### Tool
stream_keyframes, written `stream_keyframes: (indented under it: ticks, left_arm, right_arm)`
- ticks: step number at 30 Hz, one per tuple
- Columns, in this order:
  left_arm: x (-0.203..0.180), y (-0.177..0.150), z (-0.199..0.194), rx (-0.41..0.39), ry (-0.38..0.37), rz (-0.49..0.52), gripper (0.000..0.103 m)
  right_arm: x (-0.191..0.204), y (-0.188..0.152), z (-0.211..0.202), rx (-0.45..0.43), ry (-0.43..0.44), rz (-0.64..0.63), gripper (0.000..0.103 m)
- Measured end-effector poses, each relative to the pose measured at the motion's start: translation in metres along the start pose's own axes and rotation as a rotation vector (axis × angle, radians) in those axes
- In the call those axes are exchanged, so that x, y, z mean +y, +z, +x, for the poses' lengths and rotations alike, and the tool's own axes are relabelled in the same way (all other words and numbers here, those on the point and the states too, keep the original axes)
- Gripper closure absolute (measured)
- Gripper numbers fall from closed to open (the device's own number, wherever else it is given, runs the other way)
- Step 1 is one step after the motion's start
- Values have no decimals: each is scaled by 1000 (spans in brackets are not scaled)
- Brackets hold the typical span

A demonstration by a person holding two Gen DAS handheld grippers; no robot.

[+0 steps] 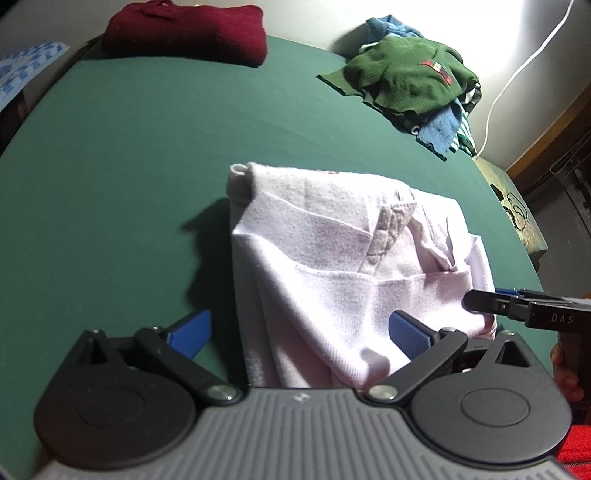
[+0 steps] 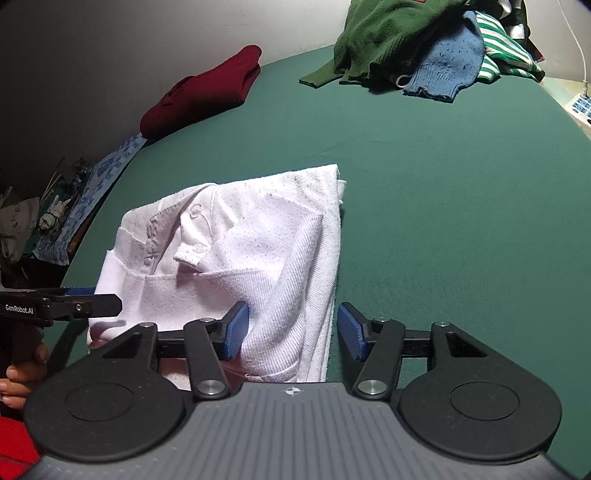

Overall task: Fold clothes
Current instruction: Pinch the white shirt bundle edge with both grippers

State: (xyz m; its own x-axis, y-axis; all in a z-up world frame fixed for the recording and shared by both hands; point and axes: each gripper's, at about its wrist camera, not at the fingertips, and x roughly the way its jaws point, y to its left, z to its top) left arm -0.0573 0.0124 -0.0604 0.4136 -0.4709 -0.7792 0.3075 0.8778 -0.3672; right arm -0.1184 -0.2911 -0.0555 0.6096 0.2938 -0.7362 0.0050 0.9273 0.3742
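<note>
Folded shirt: a pale pink-white polo shirt lies folded into a compact packet on the green bench, at the near edge, collar and buttoned placket facing up
Fold edges: one long folded side runs along the packet's right in the right wrist view; a sleeve cuff sticks out at the far left corner in the left wrist view
Left gripper: the left gripper points down at the near end of the shirt, jaws wide apart; the cloth lies between them, the right blue pad rests against the fabric, the left pad stands clear over bare bench
Right gripper: the right gripper has its jaws apart, not clamped; the shirt's near right corner sits between them, the left pad touching the cloth, the right pad just off the folded edge
Gripper tips: each gripper's black tip shows in the other's view, just beside the shirt's near side
Hand: fingers of the person's hand wrap the left gripper's handle, with a red sleeve below
Maroon garment: a folded maroon sweater sits at the far left edge of the bench, well apart from the shirt
Unfolded pile: a green sweater tops a heap with a blue knit and a green-and-white striped piece at the far right corner
Cable: a white cable hangs down the wall beyond the pile
</note>
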Motion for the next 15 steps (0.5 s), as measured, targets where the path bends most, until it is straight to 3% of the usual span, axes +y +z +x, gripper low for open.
stream_keyframes:
  ticks: [10,15]
  left_arm:
    - [-1,5,6,14,-53,34,2]
    - [0,10,8,4,-67,-6,2]
  right_arm:
    - [3,2,2,7,-2,-12,45]
    - [6,3,5,-4,-1,-17,46]
